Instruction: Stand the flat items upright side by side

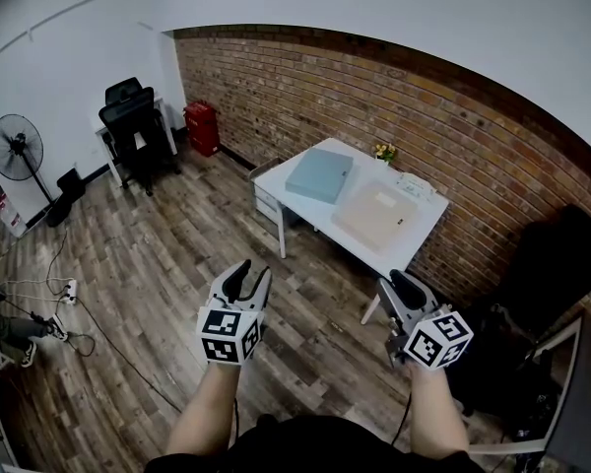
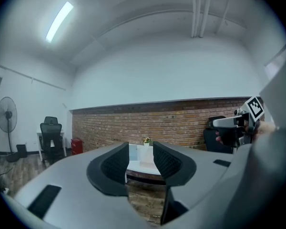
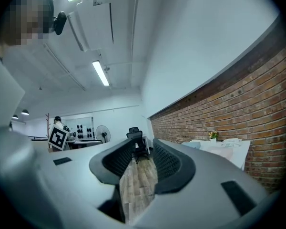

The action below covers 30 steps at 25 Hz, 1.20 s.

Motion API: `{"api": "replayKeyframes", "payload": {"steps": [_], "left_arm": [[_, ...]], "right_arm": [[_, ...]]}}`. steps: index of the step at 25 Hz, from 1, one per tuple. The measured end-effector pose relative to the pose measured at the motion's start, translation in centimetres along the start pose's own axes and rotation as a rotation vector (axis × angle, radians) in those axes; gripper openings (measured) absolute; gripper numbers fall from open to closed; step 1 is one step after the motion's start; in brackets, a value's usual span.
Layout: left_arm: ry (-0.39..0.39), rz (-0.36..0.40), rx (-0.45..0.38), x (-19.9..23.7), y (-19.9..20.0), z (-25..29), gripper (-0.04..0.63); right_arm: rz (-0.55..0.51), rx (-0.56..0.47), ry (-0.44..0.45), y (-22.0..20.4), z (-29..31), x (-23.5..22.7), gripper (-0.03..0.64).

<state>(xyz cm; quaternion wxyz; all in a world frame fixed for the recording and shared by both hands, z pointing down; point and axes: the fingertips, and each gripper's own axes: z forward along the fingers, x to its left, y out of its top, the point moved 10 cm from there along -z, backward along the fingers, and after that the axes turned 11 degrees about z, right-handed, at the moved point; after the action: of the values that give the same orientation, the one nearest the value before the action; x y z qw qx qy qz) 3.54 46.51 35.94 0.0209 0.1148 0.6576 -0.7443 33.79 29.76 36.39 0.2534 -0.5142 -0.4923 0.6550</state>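
Note:
Two flat folders lie side by side on a white table [image 1: 276,178] by the brick wall: a blue one [image 1: 319,175] and a beige one [image 1: 376,215]. Both grippers hang in the air well short of the table, over the wood floor. My left gripper [image 1: 248,276] points at the table, and the table [image 2: 144,165] shows through the gap between its jaws. My right gripper [image 1: 404,289] is turned along the wall, with the table [image 3: 229,149] off to its right. On each gripper [image 2: 140,162] [image 3: 144,159] the jaws stand a little apart, with nothing between them.
A small flower pot [image 1: 384,153] and a white object [image 1: 414,186] stand at the table's back edge. A black office chair [image 1: 130,116], a red cabinet [image 1: 203,126] and a fan [image 1: 16,148] are at the far left. Another black chair [image 1: 561,264] sits at right. Cables [image 1: 59,304] lie on the floor.

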Motion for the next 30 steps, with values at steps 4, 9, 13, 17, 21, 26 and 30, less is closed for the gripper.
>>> {"api": "replayKeyframes", "payload": {"steps": [4,9,13,17,21,26,30], "left_arm": [[-0.015,0.013,0.0,-0.6,0.0,0.1,0.203],[-0.04,-0.003,0.007,-0.8,0.0,0.4,0.249],[-0.067,-0.003,0.011,-1.3,0.0,0.9,0.295],[-0.081,-0.008,0.025,-1.3,-0.4,1.1,0.346],[-0.095,-0.022,0.04,-1.4,-0.7,1.4,0.4],[-0.121,-0.025,0.059,-1.6,-1.1,1.8,0.469],[-0.151,-0.022,0.082,-2.4,-1.3,2.5,0.495]], "right_arm": [[0.006,0.021,0.002,-0.2,-0.4,-0.1,0.218],[0.013,0.058,-0.005,-0.4,-0.7,-0.2,0.317],[0.019,0.078,0.003,-0.2,-0.9,-0.2,0.386],[0.015,0.092,0.015,-0.6,-0.6,-0.2,0.447],[0.016,0.108,0.006,-0.8,-0.4,-0.1,0.499],[0.013,0.121,0.012,-0.9,-0.2,-0.2,0.561],[0.024,0.123,0.008,-0.7,-0.3,-1.1,0.583]]}}
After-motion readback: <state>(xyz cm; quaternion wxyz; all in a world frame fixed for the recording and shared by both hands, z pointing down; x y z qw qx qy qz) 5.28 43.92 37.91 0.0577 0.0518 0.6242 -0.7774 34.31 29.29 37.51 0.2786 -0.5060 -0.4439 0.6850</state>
